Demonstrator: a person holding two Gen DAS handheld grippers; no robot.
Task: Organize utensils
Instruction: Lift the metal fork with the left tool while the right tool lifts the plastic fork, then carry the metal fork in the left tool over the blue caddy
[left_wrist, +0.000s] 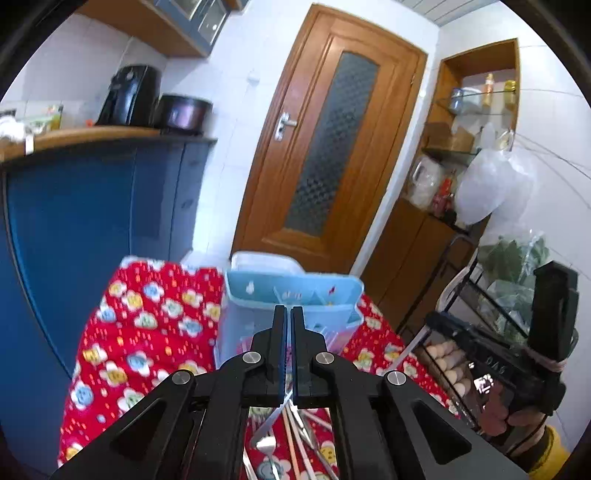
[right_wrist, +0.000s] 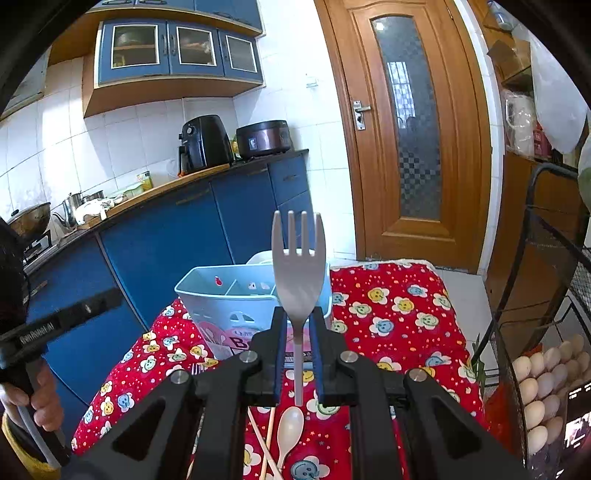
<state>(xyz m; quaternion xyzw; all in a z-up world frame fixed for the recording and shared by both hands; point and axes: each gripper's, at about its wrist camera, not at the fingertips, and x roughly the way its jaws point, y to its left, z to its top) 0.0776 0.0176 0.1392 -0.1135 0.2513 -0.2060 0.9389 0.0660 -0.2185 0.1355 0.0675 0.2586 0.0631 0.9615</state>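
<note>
Right wrist view: a table under a red flowered cloth (right_wrist: 399, 314) stands before blue kitchen cabinets (right_wrist: 166, 243) and a wooden door (right_wrist: 410, 129), with a wire rack of eggs (right_wrist: 546, 384) to the right. At the far end of the table stands a light blue divided utensil holder (right_wrist: 221, 295), directly ahead of the right gripper (right_wrist: 297, 321). That gripper is closed narrowly on the neck of a pale grey plastic fork (right_wrist: 297, 266), held upright, tines up, its head in front of the holder's right side. On the near cloth below lie a cream spoon (right_wrist: 290, 424) and chopsticks (right_wrist: 267, 443).

In the left wrist view the left gripper (left_wrist: 288, 314) is fully closed, pinching a thin pale utensil handle (left_wrist: 275, 415) whose kind I cannot tell. Loose utensils (left_wrist: 303, 435) lie on the cloth beneath it, and the holder (left_wrist: 291, 291) stands just beyond its fingertips.
</note>
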